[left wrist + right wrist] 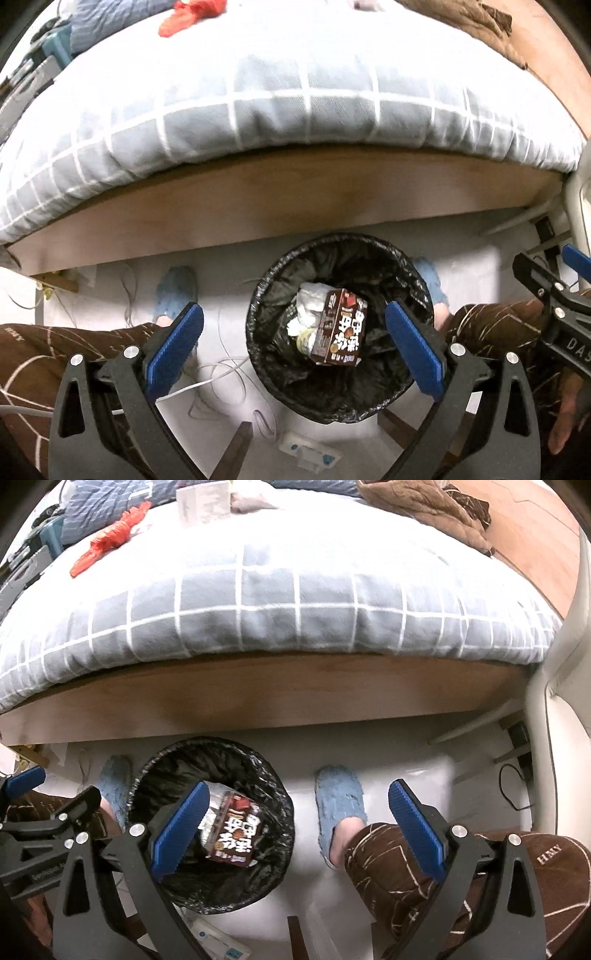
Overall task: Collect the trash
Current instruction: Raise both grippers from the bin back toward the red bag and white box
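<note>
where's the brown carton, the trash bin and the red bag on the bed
brown carton (341, 328), left wrist view, printed front face
trash bin (275, 794), right wrist view, black-lined right rim
red bag (107, 541), right wrist view, middle of the crumpled plastic

The brown carton (338, 326) with white characters lies tilted in my black-lined bin (258, 295), resting on crumpled white paper (308, 302) at its 10 o'clock side. The bin stands on the floor just below the bed's wooden edge, at 12 o'clock.

bin liner (369, 391): glossy crinkled plastic | carton (341, 328): printed card | bed frame (295, 199): smooth wood
</note>
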Demonstrator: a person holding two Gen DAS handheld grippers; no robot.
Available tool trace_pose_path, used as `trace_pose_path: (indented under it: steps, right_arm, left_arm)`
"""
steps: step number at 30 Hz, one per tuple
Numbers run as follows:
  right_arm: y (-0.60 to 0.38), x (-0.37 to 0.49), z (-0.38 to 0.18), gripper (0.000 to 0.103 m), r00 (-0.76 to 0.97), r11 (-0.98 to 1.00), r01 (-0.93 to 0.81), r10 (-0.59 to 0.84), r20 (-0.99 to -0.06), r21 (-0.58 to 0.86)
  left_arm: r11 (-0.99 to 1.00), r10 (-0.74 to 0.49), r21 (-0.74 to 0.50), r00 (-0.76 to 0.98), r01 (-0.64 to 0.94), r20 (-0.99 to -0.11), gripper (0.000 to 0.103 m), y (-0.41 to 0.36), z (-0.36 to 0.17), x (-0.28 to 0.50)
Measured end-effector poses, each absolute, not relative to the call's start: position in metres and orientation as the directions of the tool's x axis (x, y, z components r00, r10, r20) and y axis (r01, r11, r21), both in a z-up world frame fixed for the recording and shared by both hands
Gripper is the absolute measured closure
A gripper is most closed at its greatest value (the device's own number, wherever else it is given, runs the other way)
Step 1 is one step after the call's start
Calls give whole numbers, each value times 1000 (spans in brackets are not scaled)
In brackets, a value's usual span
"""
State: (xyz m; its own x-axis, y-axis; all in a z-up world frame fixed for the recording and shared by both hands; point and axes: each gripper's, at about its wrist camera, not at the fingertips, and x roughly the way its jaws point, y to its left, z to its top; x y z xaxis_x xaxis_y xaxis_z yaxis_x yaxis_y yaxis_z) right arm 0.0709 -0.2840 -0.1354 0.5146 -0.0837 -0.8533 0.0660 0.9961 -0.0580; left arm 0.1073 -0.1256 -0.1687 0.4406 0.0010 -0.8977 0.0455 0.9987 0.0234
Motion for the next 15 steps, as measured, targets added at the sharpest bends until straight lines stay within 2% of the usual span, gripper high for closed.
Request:
trace_pose_path:
  steps: [15]
  right_arm:
    - [-253,73,-92,9,586,999,2,-41,-809,-49]
  left_arm:
    - [1000,21,12,530,-21,-848,6,-86,-116,105]
